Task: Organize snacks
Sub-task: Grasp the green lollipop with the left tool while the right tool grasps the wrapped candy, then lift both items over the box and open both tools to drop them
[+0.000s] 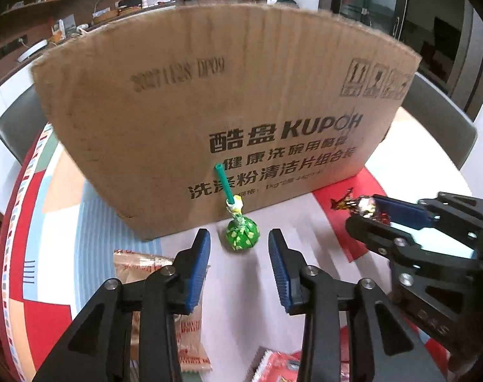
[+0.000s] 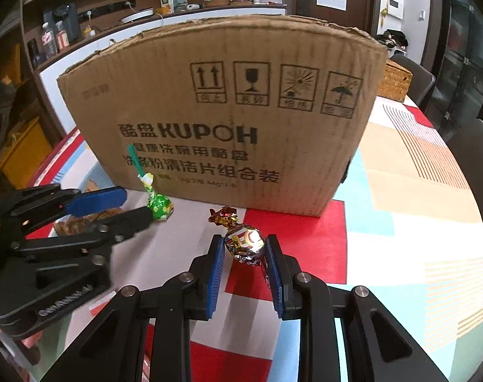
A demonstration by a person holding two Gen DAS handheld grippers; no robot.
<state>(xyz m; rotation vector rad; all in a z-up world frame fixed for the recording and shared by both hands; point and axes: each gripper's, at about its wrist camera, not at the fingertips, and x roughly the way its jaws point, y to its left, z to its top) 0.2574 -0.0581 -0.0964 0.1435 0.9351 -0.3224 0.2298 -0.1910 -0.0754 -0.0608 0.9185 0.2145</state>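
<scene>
Left gripper (image 1: 238, 242) spread wide, green lollipop (image 1: 242, 236) on the tablecloth (image 1: 63, 222) just ahead between the fingertips, stick tilted up toward the cardboard box (image 1: 209, 102). Right gripper (image 2: 245, 248) clamped on foil-wrapped candy (image 2: 245, 243), box straight ahead.

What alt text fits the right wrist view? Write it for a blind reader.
The right gripper clamps a foil-wrapped candy above a colourful tablecloth, facing a large cardboard box. At left, the open left gripper nears a green lollipop.
</scene>
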